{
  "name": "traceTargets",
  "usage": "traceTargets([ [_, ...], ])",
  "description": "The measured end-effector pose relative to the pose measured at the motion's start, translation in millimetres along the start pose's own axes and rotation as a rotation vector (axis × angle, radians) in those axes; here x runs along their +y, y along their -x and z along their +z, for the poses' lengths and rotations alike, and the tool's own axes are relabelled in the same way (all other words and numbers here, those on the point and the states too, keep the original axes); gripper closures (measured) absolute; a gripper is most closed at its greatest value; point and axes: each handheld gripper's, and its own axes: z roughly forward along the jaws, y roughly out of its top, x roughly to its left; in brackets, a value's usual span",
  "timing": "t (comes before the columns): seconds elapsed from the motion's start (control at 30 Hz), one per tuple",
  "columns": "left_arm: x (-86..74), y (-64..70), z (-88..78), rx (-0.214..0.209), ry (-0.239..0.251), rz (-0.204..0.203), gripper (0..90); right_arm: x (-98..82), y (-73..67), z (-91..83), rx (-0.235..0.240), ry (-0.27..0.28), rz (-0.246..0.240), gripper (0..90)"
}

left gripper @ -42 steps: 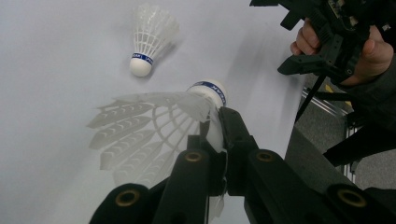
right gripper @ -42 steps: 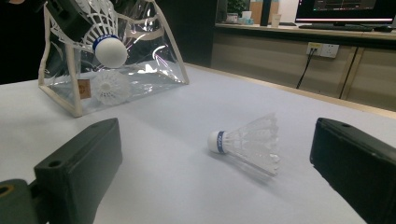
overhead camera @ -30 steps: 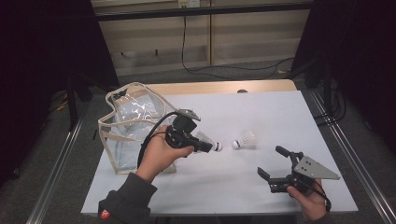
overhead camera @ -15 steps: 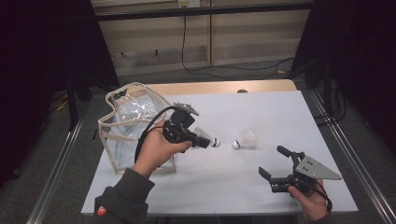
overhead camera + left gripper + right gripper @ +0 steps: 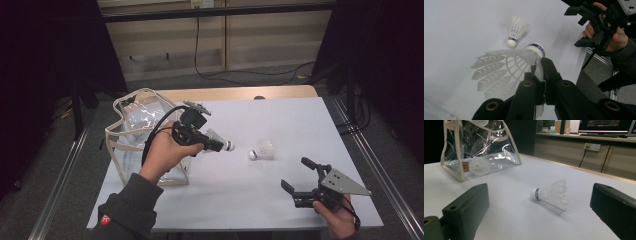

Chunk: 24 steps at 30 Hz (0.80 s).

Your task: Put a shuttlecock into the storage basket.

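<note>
Left gripper [image 5: 216, 145] is clamped on a shuttlecock [image 5: 506, 65]; in the left gripper view the jaws pinch the feather skirt near the cork, and the cork points away from my hand, toward the table's middle. I hold it above the white table [image 5: 280, 120], just beside the clear plastic bag [image 5: 135, 130], which stands at the table's left edge.

The relation that matters: the bag's mouth lies behind and to the left of the held shuttlecock, so my judgement is that the cork must swing round toward the bag before any drop. One shuttlecock [image 5: 479, 166] already lies inside the bag.

A second loose shuttlecock [image 5: 262, 150] lies on its side between the two grippers, cork toward the left gripper, skirt toward the right.

Right gripper [image 5: 301, 180] rests low near the front right corner, jaws wide apart, nothing between them. It faces the loose shuttlecock head-on in its own view and looks the better placed to take it.
</note>
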Motion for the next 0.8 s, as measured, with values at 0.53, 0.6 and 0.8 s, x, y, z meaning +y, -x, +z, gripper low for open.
traceTargets([
  [0.53, 4.0, -3.0, -8.8, 0.018, -0.004, -0.012, 89.2, -0.8, 0.4, 0.5, 0.001, -0.002, 0.0, 2.1],
  [0.6, 5.9, -2.8, -10.2, 0.023, -0.009, -0.005, 89.2, -0.8, 0.8, 0.1, 0.002, -0.004, 0.0, 2.1],
  [0.8, 10.0, -2.9, -12.7, 0.025, -0.002, -0.012, 89.3, -0.6, 0.5, -0.2, 0.002, -0.003, -0.001, 2.1],
])
